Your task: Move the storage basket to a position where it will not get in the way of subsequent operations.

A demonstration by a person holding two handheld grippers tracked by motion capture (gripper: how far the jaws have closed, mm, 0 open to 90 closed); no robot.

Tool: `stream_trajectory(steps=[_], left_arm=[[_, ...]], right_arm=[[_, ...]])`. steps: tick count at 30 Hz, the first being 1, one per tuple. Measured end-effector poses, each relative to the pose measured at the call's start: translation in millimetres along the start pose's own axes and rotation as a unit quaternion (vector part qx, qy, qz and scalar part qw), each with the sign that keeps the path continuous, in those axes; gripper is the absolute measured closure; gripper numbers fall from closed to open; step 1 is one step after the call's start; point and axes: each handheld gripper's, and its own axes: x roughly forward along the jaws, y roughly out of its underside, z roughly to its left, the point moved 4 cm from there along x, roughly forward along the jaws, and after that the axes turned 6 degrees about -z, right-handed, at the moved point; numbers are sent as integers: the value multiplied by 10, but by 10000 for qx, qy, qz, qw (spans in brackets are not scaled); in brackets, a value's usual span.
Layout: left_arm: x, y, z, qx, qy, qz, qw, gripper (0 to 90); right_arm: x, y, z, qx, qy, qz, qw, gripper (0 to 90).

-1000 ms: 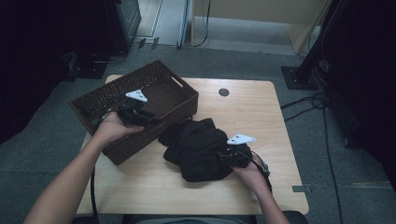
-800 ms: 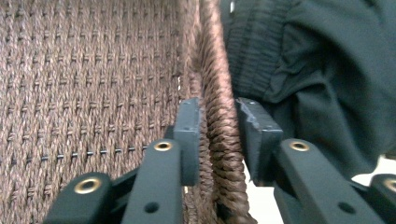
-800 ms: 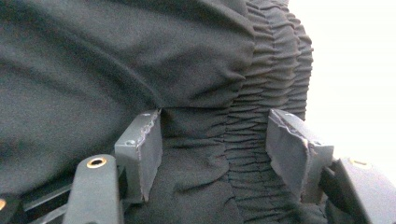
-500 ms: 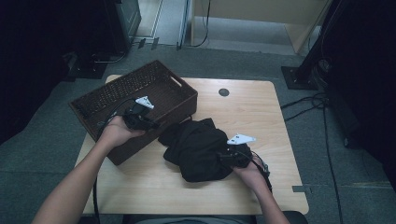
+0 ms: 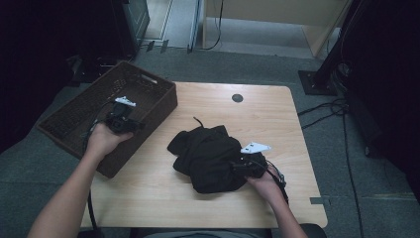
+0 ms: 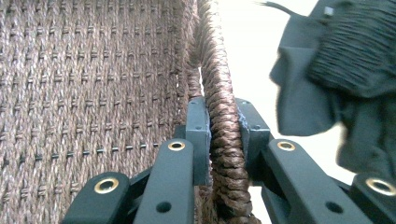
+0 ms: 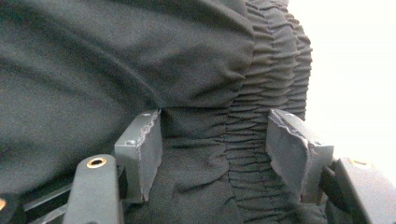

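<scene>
On the wooden table [image 5: 277,119], the left gripper [image 6: 223,140] clamps the basket's rim [image 6: 219,116] (black garment [image 6: 345,79] nearby).

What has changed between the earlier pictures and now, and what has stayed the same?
The left gripper has just closed on the rim of the brown woven basket and dragged it leftwards, away from the crumpled black garment. The right gripper stays clamped on the garment, which has not moved.
</scene>
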Motion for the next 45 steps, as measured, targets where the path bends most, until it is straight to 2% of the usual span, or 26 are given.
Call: stream_trajectory(steps=[2, 3, 6, 9, 11, 17, 21, 22, 27, 35, 40, 45], left_arm=[[-34, 18, 98, -199, -188, -47, 9996, 781], [-46, 24, 156, -376, -274, -96, 9989, 780], [-51, 25, 263, -673, -428, -186, 9966, 774], [-14, -8, 304, -943, -423, -263, 9943, 765], [24, -53, 300, -960, -543, -258, 9936, 764], [149, -212, 348, -1285, -751, -304, 9884, 757], [227, -295, 388, -1465, -740, -384, 9857, 750], [250, -317, 394, -1546, -732, -418, 9844, 746], [287, -350, 411, -1673, -702, -484, 9822, 731], [283, -353, 463, -1534, -902, -449, 9830, 750], [293, -381, 528, -1562, -957, -452, 9820, 749], [325, -407, 590, -1731, -913, -506, 9794, 744]], right_arm=[[3, -1, -1, -26, 13, 5, 10000, 364], [4, -2, -1, -27, 16, 5, 10000, 364], [6, -3, 1, -25, 20, 6, 10000, 364], [13, -6, 2, -30, 15, -6, 10000, 364], [20, -10, 5, -24, 23, -13, 10000, 364], [29, -17, 5, -43, 24, 0, 10000, 364], [44, -26, 11, -45, 11, -22, 10000, 364], [47, -28, 13, -40, 15, -25, 10000, 363], [54, -31, 14, -37, 3, -20, 10000, 363], [58, -31, 13, -35, 7, -45, 10000, 363], [60, -30, 11, -39, 0, -54, 10000, 363], [60, -30, 10, -39, -6, -51, 10000, 363]])
